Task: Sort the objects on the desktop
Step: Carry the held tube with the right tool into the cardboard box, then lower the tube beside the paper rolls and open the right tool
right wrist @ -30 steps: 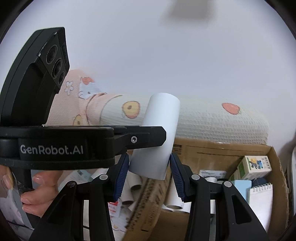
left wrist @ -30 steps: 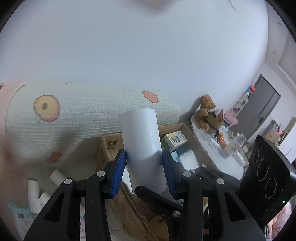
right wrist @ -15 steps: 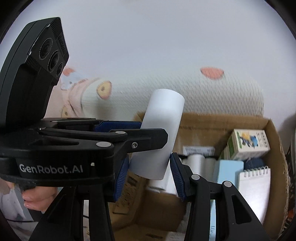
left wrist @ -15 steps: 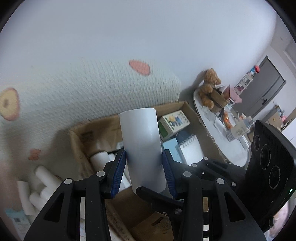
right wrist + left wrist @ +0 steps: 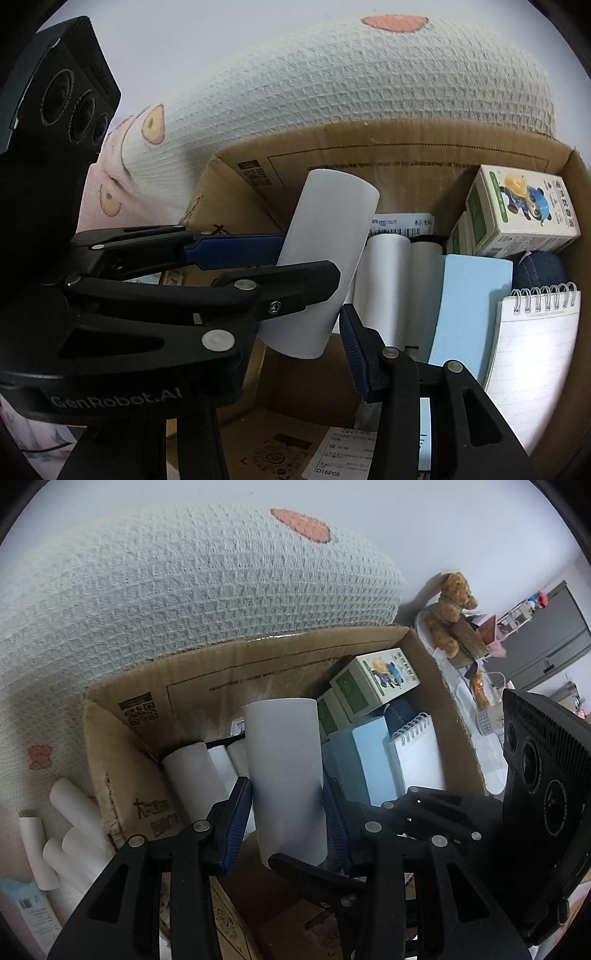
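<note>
Cushion in white waffle weave with fruit prints fills the back of both views. In front of it stands your open cardboard box, and you hold both grippers over its mouth. Inside, against the far wall, lie several white rolls; to their right sit a green-and-white carton, a pale blue box and a spiral notepad. More white rolls lie outside the box on the left. A teddy bear sits on the round desk beyond the box's right wall. Your left gripper has its fingers clamped on the white paper roll, which stands tilted above the box's rolls. Your right gripper has its fingers closed on that same roll from the other side.
</note>
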Available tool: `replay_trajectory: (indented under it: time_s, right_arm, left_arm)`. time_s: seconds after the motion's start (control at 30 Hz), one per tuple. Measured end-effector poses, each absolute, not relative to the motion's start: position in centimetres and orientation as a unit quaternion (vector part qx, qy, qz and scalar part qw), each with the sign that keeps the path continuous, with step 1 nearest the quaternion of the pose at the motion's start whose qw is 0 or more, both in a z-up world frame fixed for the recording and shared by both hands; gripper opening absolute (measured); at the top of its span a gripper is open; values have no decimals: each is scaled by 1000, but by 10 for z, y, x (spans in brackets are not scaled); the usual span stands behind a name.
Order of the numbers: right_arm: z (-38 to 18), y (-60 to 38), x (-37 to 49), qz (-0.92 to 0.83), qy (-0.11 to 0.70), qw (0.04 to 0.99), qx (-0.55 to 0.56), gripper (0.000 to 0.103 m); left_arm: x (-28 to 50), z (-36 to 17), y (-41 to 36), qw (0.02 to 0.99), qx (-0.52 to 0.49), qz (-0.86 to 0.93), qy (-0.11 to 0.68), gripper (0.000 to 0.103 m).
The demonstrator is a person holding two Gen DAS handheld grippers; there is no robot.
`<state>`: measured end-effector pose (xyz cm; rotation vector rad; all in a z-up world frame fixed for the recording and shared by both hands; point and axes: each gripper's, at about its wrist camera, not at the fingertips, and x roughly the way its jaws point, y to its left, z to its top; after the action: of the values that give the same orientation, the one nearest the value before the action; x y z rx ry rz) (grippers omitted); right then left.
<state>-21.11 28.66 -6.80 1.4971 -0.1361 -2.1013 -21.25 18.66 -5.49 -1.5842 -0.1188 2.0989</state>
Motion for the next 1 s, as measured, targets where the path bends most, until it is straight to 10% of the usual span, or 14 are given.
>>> replay_trajectory:
  time_s: [1.0]
  right_arm:
    - [-105, 304, -256, -715, -113, 277, 633, 41]
  left_arm:
    - [-254, -92, 202, 155, -693, 704, -30, 43]
